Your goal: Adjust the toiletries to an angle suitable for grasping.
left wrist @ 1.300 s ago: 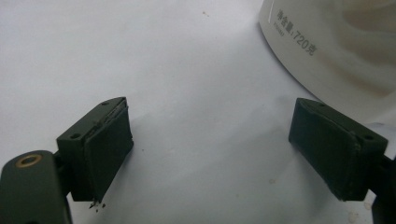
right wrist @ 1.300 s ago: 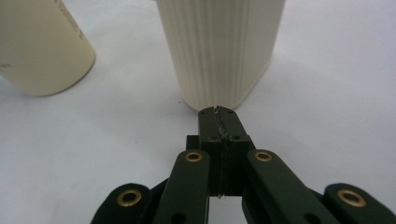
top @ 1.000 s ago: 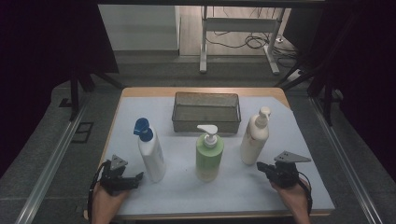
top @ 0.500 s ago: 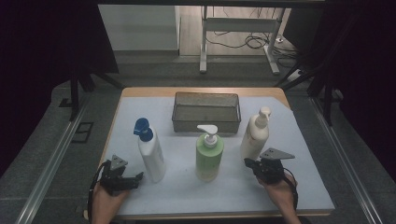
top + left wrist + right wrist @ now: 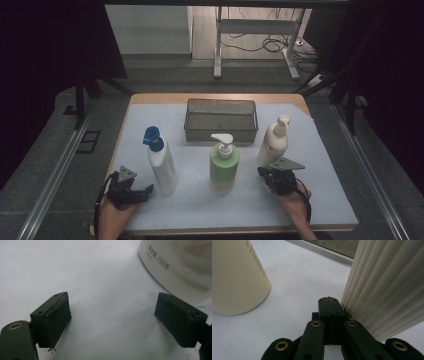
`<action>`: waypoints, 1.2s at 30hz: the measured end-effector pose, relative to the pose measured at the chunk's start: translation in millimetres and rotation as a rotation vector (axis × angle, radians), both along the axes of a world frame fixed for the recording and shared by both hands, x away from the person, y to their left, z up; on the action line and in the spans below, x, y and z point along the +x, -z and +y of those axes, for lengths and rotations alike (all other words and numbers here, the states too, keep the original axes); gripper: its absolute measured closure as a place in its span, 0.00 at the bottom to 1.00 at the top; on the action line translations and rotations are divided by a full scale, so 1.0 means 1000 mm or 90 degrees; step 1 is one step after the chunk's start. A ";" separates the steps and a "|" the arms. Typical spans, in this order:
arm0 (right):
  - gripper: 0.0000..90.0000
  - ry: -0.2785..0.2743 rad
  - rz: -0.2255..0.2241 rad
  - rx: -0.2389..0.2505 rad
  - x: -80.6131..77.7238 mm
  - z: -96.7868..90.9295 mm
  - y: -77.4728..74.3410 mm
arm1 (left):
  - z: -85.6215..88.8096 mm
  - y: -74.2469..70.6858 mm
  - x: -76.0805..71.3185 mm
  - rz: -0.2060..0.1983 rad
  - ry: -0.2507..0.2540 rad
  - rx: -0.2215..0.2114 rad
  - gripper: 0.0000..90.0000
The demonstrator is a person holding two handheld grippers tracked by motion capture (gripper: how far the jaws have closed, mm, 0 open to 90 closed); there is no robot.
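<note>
Where shut right tool (image 5: 329,300) sits: ribbed bottle (image 5: 384,287) alongside.

ribbed bottle (image 5: 387,287) cut off, white bottle (image 5: 180,262) cropped

Both grippers are black with brass-ringed screw holes (grey three-cornered plates on top); dark cables trail behind.

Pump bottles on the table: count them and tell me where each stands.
3. The blue-capped white bottle stands at the left, the green bottle in the middle, and the cream bottle at the right, all in front of the mesh basket.
</note>
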State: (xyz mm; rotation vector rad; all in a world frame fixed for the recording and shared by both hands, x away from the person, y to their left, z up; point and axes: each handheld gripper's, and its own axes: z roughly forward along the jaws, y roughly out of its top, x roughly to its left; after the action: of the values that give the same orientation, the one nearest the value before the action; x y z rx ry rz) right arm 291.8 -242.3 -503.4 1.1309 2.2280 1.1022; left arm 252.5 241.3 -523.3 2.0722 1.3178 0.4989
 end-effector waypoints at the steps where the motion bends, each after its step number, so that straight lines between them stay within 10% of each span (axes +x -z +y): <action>1: 0.99 0.000 -0.001 -0.002 0.000 0.000 0.000 | 0.000 0.000 0.000 0.000 0.000 0.000 0.14; 36: 0.89 0.030 0.018 0.005 -0.002 -0.043 -0.006 | 0.000 0.000 0.000 0.000 0.000 0.000 0.14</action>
State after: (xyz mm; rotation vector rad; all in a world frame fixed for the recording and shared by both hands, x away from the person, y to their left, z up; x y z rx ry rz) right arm 289.9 -285.8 -497.2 1.2024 2.2093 1.0826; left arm 252.3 241.3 -523.3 2.0720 1.3178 0.4996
